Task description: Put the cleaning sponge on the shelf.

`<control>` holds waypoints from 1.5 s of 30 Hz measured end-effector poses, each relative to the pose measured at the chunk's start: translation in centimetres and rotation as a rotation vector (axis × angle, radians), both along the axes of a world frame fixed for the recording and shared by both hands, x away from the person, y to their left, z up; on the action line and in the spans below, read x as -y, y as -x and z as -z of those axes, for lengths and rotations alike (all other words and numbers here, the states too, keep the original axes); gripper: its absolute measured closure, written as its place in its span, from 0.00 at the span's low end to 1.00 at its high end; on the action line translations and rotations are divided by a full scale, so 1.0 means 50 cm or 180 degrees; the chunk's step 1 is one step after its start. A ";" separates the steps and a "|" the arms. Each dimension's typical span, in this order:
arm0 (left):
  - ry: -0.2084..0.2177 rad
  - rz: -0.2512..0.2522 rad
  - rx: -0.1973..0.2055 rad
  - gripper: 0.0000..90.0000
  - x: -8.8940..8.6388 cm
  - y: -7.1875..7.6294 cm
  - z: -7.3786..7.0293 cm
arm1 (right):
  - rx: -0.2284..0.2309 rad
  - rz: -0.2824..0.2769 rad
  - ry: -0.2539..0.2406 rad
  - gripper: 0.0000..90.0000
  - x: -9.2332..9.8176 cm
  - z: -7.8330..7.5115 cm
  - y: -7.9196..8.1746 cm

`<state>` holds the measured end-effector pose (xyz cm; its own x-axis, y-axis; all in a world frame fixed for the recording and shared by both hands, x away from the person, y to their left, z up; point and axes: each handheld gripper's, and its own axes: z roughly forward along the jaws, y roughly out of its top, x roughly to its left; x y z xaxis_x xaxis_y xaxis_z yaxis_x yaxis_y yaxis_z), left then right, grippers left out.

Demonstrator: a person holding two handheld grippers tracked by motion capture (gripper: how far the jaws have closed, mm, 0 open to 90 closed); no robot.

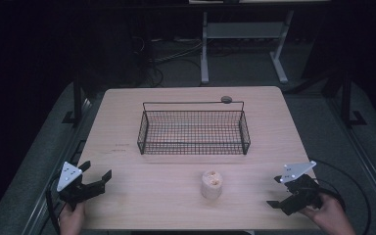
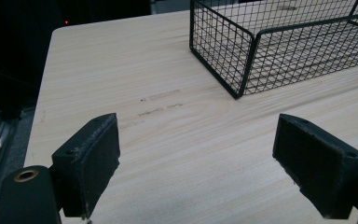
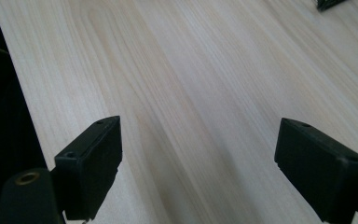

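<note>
1. The left gripper (image 1: 97, 176) sits at the lower left of the high view. Its two jaws are wide apart, with nothing but bare table (image 1: 127, 127) between them.
2. The right gripper (image 1: 276, 191) sits at the lower right of the high view. Its two jaws are wide apart too, and only bare wood lies between them.
3. The small tan roll (image 1: 211, 183) stands upright low in the middle of the high view, between the two grippers and well apart from both.
4. The black wire basket (image 1: 194, 131) stands in the middle of the frame, just above the roll. In the left gripper view it shows at the upper right (image 2: 242, 51), well past the jaws.
5. One hand holds each gripper from the bottom edge of the high view. Both grippers point inward, toward the middle of the table.
6. Count: two grippers, one roll, one basket, one table.
</note>
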<state>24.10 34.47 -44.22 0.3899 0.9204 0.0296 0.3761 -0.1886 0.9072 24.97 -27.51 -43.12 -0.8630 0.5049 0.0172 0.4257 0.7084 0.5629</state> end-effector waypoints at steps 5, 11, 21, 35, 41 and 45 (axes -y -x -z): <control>0.0006 0.0016 -0.0017 0.15 0.005 -0.004 0.003 | -0.0031 -0.0059 0.0023 0.16 -0.013 0.003 -0.003; -0.0023 0.0049 -0.0001 0.15 0.010 -0.003 0.003 | -0.0094 -0.0133 0.0051 0.16 -0.029 0.004 -0.003; -0.0023 0.0062 0.0016 0.15 0.013 0.003 0.002 | -0.0088 -0.0309 0.0136 0.16 -0.064 -0.004 -0.005; -0.0028 0.0061 -0.0004 0.15 0.010 0.001 0.003 | -0.0091 -0.0491 0.0262 0.16 -0.099 -0.030 -0.016; -0.0024 0.0059 -0.0016 0.15 0.009 0.000 0.004 | -0.0128 -0.0563 0.0304 0.16 -0.122 -0.043 -0.023; -0.0015 0.0057 -0.0021 0.15 0.008 -0.002 0.005 | -0.0161 -0.0599 0.0348 0.16 -0.134 -0.049 -0.031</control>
